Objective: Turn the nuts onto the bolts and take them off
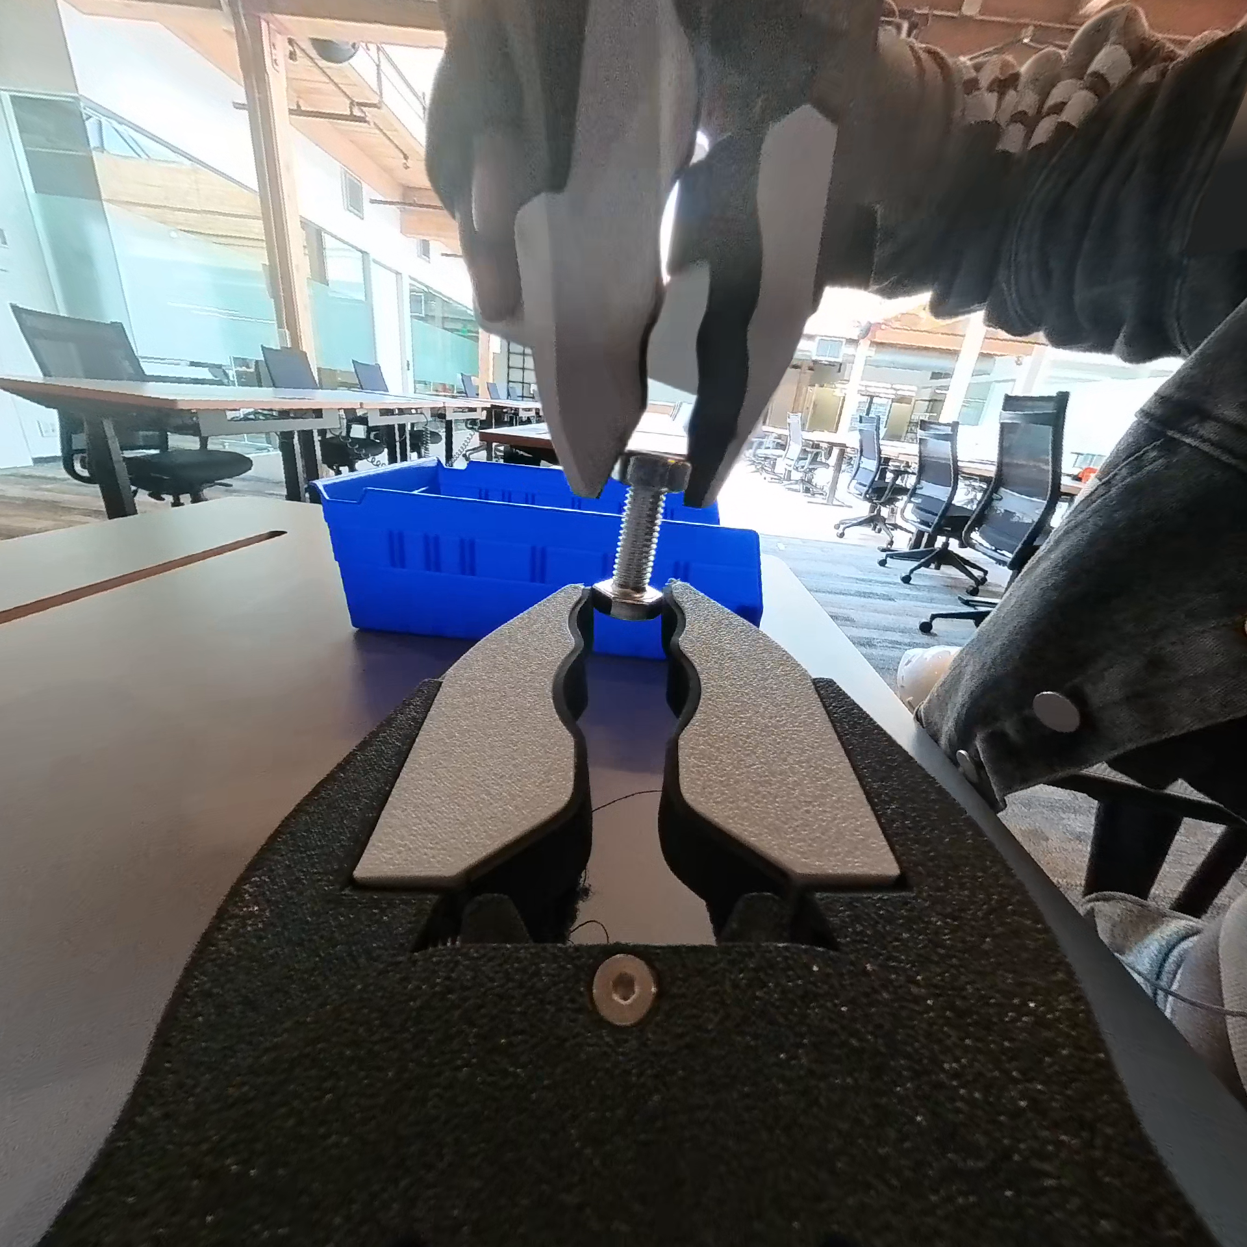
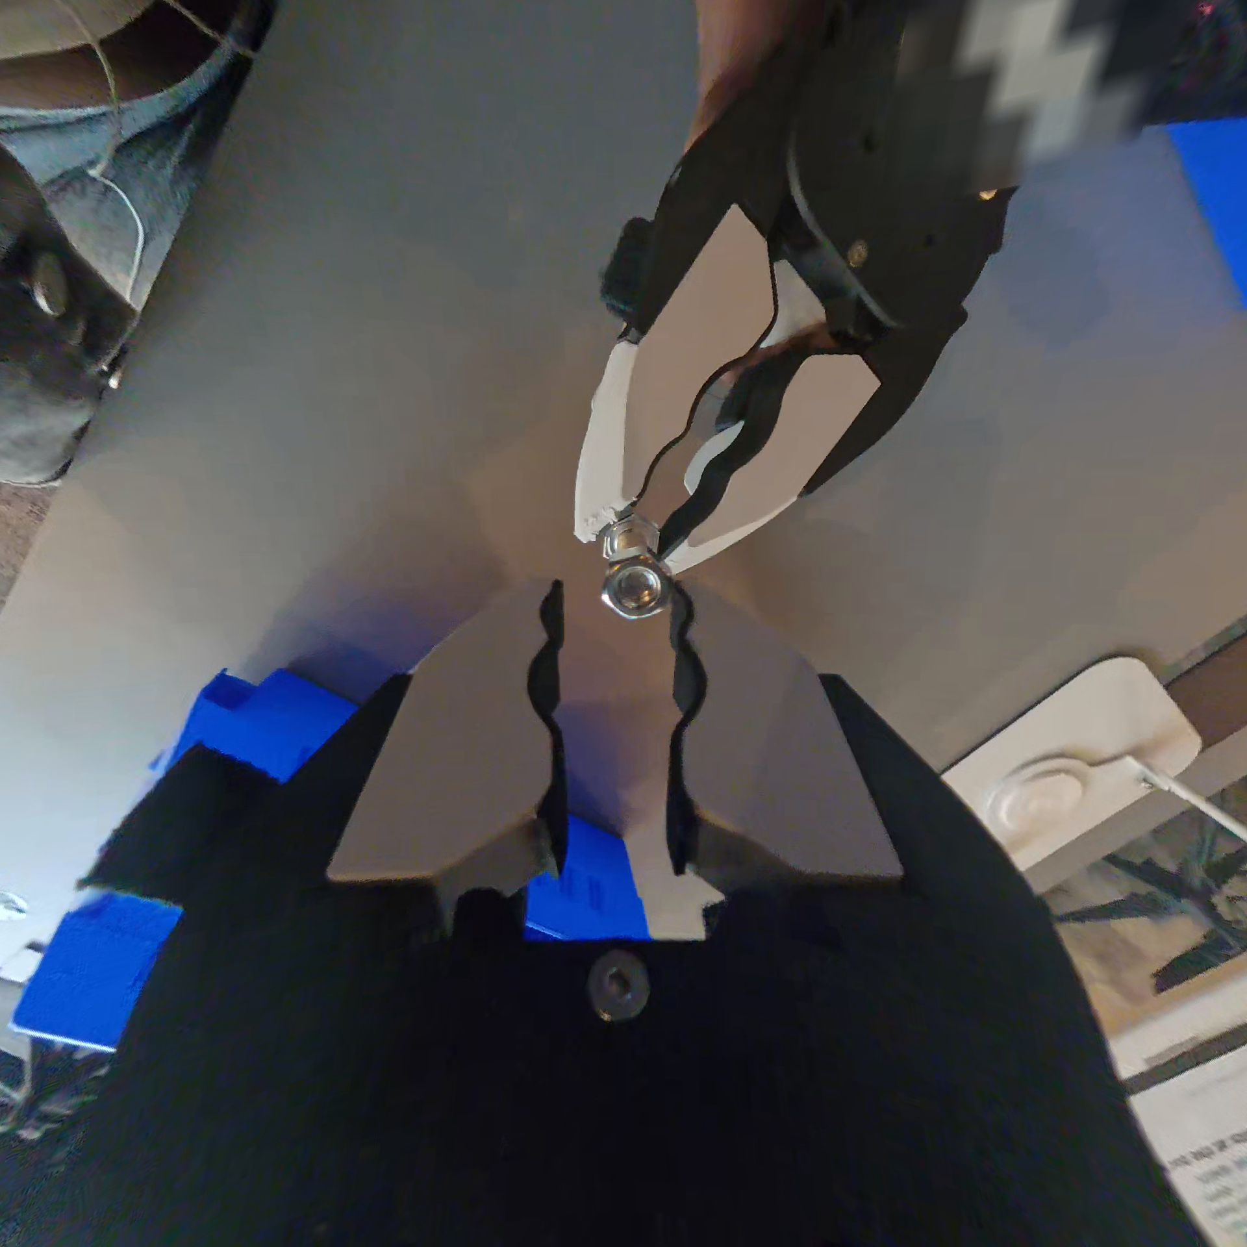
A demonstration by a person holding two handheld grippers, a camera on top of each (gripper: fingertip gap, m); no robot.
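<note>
A silver bolt (image 1: 634, 533) stands upright, head up, with a silver nut (image 1: 626, 602) on its lower end. My left gripper (image 1: 627, 597) is shut on the nut and holds it above the grey table (image 1: 169, 675). My right gripper (image 1: 644, 491) comes down from above, open, with its fingertips on either side of the bolt head. In the right wrist view I look down on the bolt head (image 2: 635, 594), close to the right finger (image 2: 681, 648) of the right gripper (image 2: 615, 597). The left gripper (image 2: 629, 540) pinches the nut (image 2: 629, 536) just beyond.
A blue plastic bin (image 1: 472, 567) stands on the table right behind the bolt and shows in the right wrist view (image 2: 270, 722). A person's dark denim sleeve (image 1: 1113, 607) reaches in from the right. A white tray-like object (image 2: 1066, 762) and a paper sheet (image 2: 1201, 1113) lie nearby. My left and right fingertips are right by each other.
</note>
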